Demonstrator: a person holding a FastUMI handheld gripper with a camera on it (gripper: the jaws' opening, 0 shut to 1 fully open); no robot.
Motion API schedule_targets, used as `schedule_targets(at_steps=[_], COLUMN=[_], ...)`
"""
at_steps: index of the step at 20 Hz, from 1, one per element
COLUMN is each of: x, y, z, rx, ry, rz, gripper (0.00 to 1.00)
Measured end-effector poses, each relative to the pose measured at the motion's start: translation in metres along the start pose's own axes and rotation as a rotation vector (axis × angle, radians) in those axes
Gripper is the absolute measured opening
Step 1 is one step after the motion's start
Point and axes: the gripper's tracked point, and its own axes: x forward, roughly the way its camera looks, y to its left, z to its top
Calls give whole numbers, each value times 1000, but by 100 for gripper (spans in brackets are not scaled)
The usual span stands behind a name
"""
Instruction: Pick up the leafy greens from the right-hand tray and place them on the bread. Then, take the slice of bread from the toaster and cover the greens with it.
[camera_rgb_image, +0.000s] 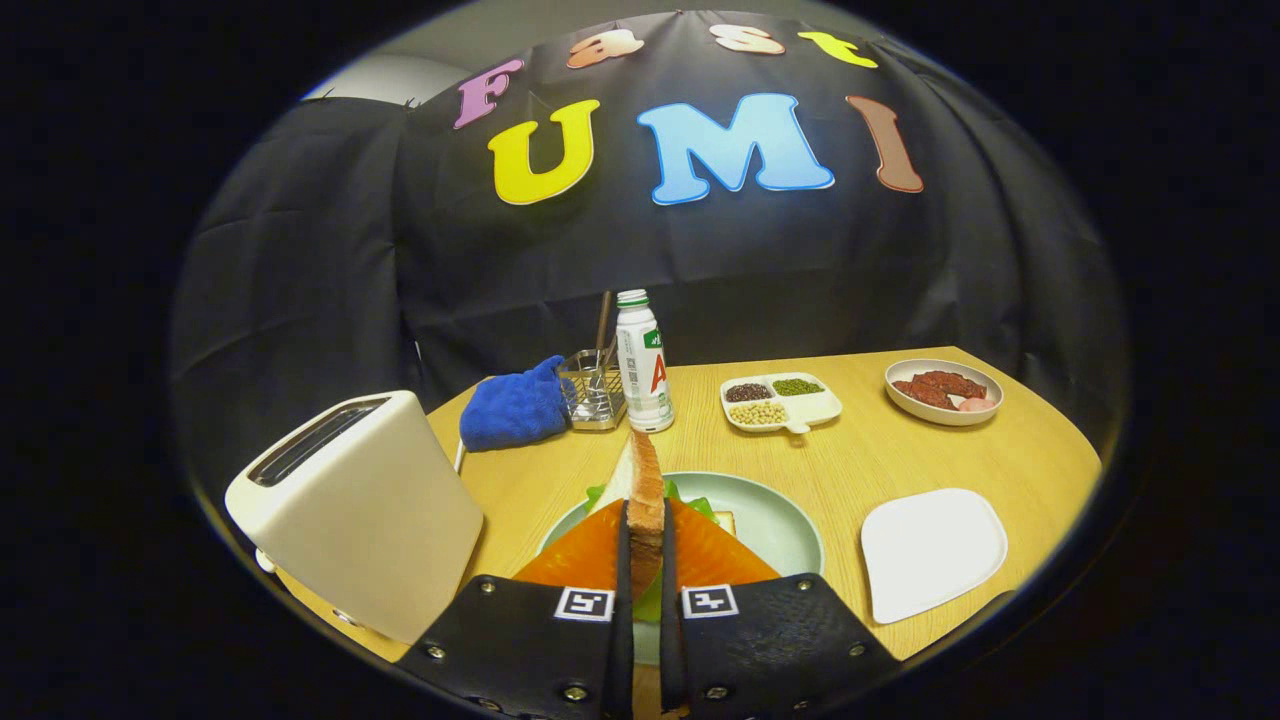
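Gripper view: the gripper (645, 560) pinches an upright bread slice (645, 500) edge-on between both fingers, above the green plate (780, 525) holding leafy greens (700, 505). The toaster (360, 510) stands near left. The white tray (932, 550) lies right on the surface (880, 460). Far: blue mitt (515, 408), wire holder (592, 390), bottle (642, 362), divided dish (782, 402), bowl (943, 391).

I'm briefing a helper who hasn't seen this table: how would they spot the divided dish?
On the wooden table, look beyond the gripper holding the bread slice, right of the white bottle. The white divided dish alone holds dark, green and pale beans in separate compartments.
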Motion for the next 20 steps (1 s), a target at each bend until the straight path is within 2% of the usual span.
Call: schedule_targets(at_steps=[1,2,5,10,20], x=[1,2,1,-3,-40], y=[0,-4,-17,-35,-68], z=[-1,-2,-3,0,29], rx=[-19,-44,-68,-44,-56], ry=[2,3,-6,-21,-127], rz=[2,-3,-28,-37,-27], gripper=[11,19,32,36,36])
